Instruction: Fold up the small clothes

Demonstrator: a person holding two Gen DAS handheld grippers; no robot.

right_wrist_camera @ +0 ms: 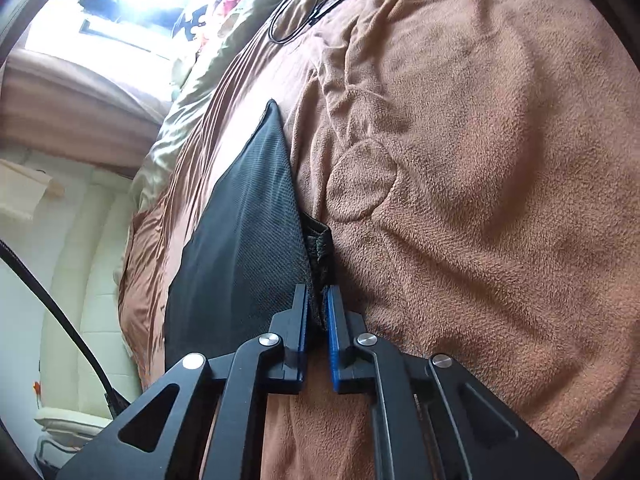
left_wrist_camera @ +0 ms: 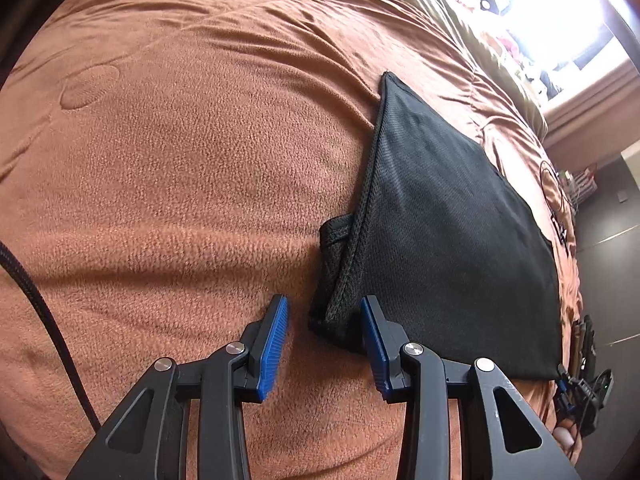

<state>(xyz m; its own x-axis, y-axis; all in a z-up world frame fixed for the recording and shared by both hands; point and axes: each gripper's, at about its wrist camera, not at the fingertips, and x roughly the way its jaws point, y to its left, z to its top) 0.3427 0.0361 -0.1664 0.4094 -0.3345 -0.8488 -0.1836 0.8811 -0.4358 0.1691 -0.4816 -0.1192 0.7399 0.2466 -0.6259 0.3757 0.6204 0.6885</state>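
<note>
A black mesh garment [left_wrist_camera: 448,232] lies folded flat on a brown fleece blanket [left_wrist_camera: 192,152]. In the left wrist view my left gripper [left_wrist_camera: 325,312] is open, with its blue pads on either side of the garment's near corner. The right gripper shows small at the right edge of that view [left_wrist_camera: 584,384]. In the right wrist view my right gripper [right_wrist_camera: 318,312] is shut on the near edge of the black garment [right_wrist_camera: 240,232], with dark fabric pinched between its pads. A second layer of fabric [right_wrist_camera: 320,248] bunches just beyond the fingertips.
The brown blanket [right_wrist_camera: 480,184] covers the bed, with an olive cover [right_wrist_camera: 188,96] along its far side. A coiled black cable [right_wrist_camera: 296,12] lies on the blanket far off. A bright window [left_wrist_camera: 560,12] and a cream chair [right_wrist_camera: 80,280] stand beyond the bed.
</note>
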